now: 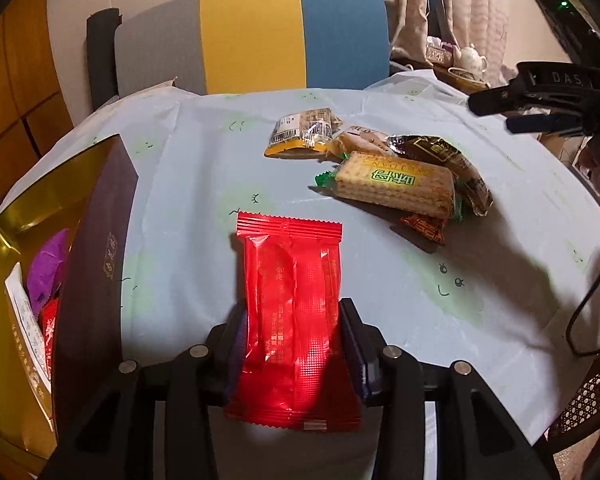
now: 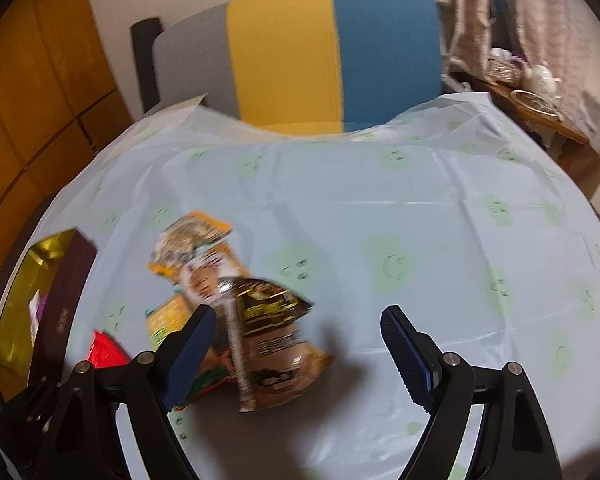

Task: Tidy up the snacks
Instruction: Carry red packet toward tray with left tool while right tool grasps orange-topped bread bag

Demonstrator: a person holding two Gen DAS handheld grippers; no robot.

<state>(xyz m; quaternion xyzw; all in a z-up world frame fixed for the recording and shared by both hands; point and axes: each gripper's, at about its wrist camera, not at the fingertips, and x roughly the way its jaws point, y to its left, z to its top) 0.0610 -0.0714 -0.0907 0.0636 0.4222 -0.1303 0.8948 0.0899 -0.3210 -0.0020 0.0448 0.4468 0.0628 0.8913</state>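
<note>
My left gripper (image 1: pixel 292 316) is shut on a red snack packet (image 1: pixel 292 312) and holds it above the table, just right of the open gold-lined box (image 1: pixel 96 248). The box holds a purple packet (image 1: pixel 48 268) and other snacks. A pile of snacks lies at the table's middle: a cracker pack (image 1: pixel 396 184), a brown packet (image 1: pixel 448 164) and a yellow packet (image 1: pixel 300 132). My right gripper (image 2: pixel 296 320) is open and empty, hovering above the pile, with the brown packet (image 2: pixel 268 328) below between its fingers. It also shows in the left wrist view (image 1: pixel 540 100) at the far right.
A light blue tablecloth (image 1: pixel 204 152) covers the round table. A chair with grey, yellow and blue stripes (image 1: pixel 252 36) stands behind it. A side table with a teapot (image 1: pixel 470 58) is at the back right. The box also shows in the right wrist view (image 2: pixel 56 292) at the left.
</note>
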